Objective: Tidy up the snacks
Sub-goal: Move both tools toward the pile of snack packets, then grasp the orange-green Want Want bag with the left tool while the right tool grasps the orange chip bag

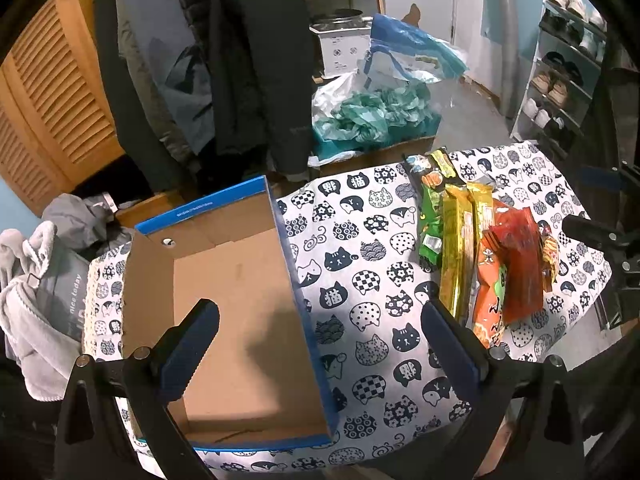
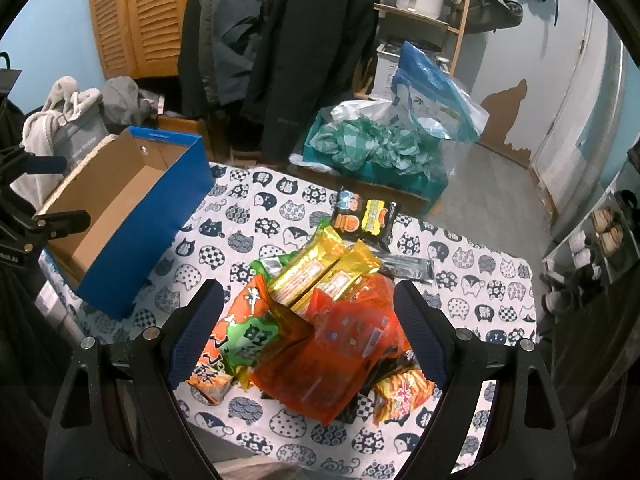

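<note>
Right wrist view alone shows your black noodle packet [image 2: 366, 216] behind the glossy snack pile [image 2: 320, 320], which lies between your spread right gripper [image 2: 308, 320]. Your left gripper [image 1: 320, 344], likewise agape, straddles the empty cardboard box [image 1: 224, 280] wall on the cat-print cloth [image 1: 360, 280].

Heaped snack packets [image 2: 320, 312] beside empty blue box [image 1: 224, 280]

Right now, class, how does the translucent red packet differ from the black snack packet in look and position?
The red packet is see-through, while the black packet is opaque with orange and yellow print. The red packet lies on top of the heap, between the open fingers of the right gripper; the black packet lies at the far edge of the heap. Both rest above the cat-print cloth, outside the blue box.
</note>
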The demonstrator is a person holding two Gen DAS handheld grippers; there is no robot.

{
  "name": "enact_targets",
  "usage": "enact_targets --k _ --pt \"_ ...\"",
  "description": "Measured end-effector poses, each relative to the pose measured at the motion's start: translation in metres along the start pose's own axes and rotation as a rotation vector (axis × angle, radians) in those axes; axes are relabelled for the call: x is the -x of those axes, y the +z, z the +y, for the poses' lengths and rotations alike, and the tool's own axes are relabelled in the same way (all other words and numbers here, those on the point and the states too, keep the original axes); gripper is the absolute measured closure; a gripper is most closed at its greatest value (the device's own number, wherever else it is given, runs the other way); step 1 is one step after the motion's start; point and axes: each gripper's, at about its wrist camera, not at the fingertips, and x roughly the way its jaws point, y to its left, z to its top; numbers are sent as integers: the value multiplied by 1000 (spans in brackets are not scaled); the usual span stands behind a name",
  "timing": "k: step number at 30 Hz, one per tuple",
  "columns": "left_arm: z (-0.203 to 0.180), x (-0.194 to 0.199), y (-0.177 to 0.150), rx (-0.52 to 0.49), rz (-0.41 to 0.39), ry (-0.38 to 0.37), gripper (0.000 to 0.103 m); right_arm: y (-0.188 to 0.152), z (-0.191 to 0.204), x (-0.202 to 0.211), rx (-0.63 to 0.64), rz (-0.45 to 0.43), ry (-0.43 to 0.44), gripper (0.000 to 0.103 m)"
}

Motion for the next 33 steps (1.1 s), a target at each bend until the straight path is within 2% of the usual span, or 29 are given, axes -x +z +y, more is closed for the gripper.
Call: enact_targets --k 16,23,33 --pt "-7 -2 -3 -6 -1 -15 1 -2 -6 -2 3 17 -2 18" --pt "-14 -10 -4 -24 29 -35 1 -4 -15 -2 -7 27 -14 18" --pt "-40 -28 -1 -69 56 -21 1 -24 -45 -10 -55 59 -50 18"
